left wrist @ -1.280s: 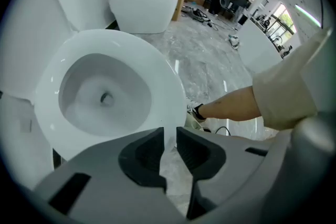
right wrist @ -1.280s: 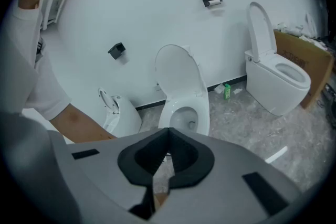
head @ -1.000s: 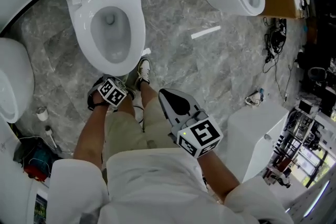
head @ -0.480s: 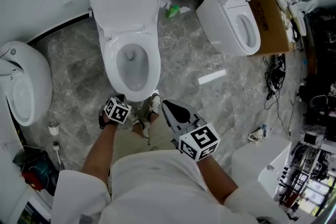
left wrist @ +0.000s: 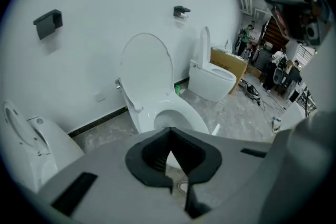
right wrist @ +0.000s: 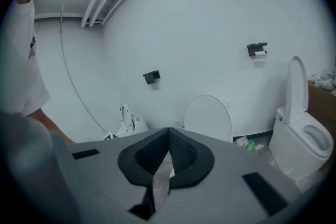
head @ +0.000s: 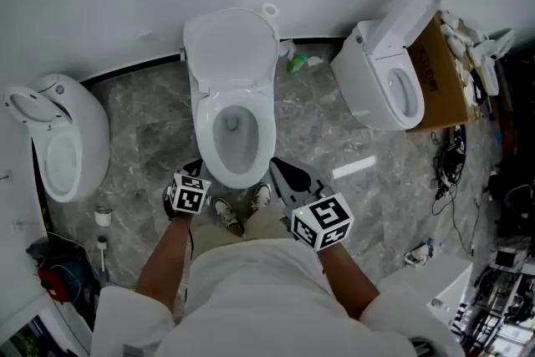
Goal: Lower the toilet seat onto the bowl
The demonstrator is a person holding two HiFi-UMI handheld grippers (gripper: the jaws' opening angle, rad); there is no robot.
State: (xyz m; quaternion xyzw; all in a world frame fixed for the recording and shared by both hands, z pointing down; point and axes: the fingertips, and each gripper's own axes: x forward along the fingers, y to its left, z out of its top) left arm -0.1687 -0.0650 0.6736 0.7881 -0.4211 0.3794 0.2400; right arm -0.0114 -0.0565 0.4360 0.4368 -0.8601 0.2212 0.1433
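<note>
- Three toilets stand along the white wall; the task's one is the middle toilet, straight ahead of the person's shoes [head: 226,215].
- Its toilet seat [head: 230,46] is raised, tilted back toward the wall with the lid (I cannot separate seat from lid in any view). The bowl [head: 203,130] below lies open and uncovered.
- Left gripper [left wrist: 169,132]: jaws pressed together, nothing between them. It hangs low, just in front of the bowl's near rim, and touches no part of the toilet.
- Right gripper [right wrist: 168,131]: jaw tips meet, no object in the gap. It is aimed more at the wall than at the bowl and is also clear of the toilet.
- Progress, as I judge it: none of the lowering is done. Everything is left: reach over the bowl to the seat's top edge, tip it forward, and ease it down until it rests flat on the rim.
- Side toilets, left [head: 63,142] and right [head: 384,88], play no part; the cardboard box [head: 435,63] sits behind the right one.
</note>
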